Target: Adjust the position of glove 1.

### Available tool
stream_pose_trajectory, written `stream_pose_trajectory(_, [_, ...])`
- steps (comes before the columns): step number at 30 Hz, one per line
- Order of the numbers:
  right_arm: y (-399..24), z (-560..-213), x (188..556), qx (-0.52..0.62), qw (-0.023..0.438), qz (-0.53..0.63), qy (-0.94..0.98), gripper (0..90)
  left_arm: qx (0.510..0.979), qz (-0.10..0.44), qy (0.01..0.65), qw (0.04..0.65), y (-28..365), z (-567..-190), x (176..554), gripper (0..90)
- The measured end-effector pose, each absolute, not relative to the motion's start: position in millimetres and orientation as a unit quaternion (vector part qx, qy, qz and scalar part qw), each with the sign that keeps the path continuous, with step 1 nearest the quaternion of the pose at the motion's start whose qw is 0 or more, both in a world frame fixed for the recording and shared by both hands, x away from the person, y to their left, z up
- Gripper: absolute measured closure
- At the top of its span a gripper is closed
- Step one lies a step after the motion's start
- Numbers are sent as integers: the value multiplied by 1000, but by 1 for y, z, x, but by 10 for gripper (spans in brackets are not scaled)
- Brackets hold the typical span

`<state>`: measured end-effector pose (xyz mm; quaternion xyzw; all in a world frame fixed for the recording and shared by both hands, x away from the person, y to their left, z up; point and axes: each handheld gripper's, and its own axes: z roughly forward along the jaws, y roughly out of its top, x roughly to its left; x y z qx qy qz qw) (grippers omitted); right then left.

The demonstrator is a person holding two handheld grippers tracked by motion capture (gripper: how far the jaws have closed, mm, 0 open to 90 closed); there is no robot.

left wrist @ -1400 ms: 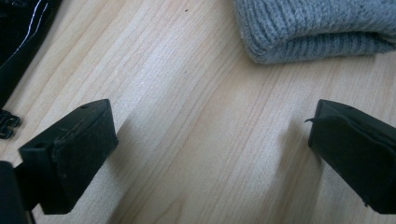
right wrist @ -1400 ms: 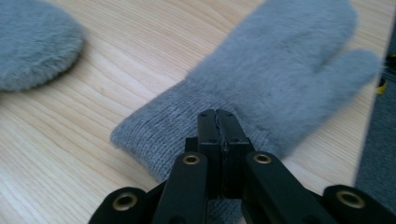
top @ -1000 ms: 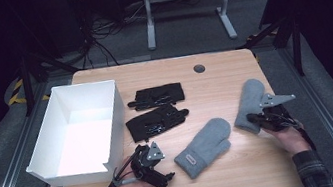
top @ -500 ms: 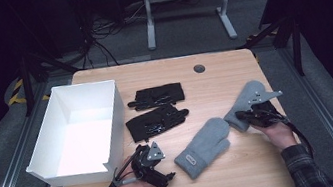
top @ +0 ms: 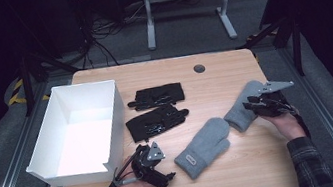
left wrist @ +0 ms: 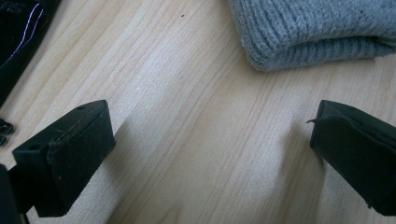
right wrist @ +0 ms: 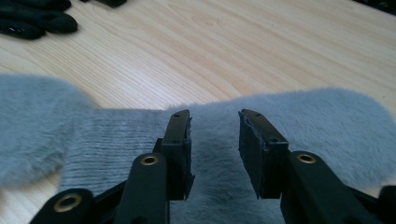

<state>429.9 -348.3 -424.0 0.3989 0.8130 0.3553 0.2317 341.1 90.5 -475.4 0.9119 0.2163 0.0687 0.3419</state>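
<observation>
We've just dragged the fuzzy grey knit mitten (top: 244,107) from the table's right edge up against its twin (top: 202,148), and our right gripper (top: 253,106) has just let go, jaws parted above it, so pairing's basically done.

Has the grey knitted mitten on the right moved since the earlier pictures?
Yes. The right grey mitten has slid left, away from the table's right edge, now touching the other grey mitten.
</observation>
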Motion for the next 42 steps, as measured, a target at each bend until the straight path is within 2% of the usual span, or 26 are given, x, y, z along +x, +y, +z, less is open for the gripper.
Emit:
stream_pose_trajectory(2, [-348, -430, 435, 401, 230, 342, 818, 589, 912, 68, 216, 343, 90, -475, 341, 1])
stream_pose_trajectory(5, [-347, -440, 440, 402, 225, 320, 828, 616, 911, 69, 215, 344, 90, -476, 341, 1])
stream_pose_trajectory(10, [-347, -449, 442, 410, 213, 317, 828, 815, 912, 69, 215, 344, 90, -476, 341, 1])
stream_pose_trajectory(13, [-348, -449, 442, 413, 212, 315, 828, 873, 912, 69, 215, 344, 90, -476, 341, 1])
stream_pose_trajectory(28, [-357, -419, 431, 423, 235, 366, 795, 890, 911, 70, 214, 345, 89, -476, 341, 1])
stream_pose_trajectory(42, [-334, -396, 404, 398, 229, 391, 798, 889, 910, 71, 212, 348, 89, -476, 341, 1])
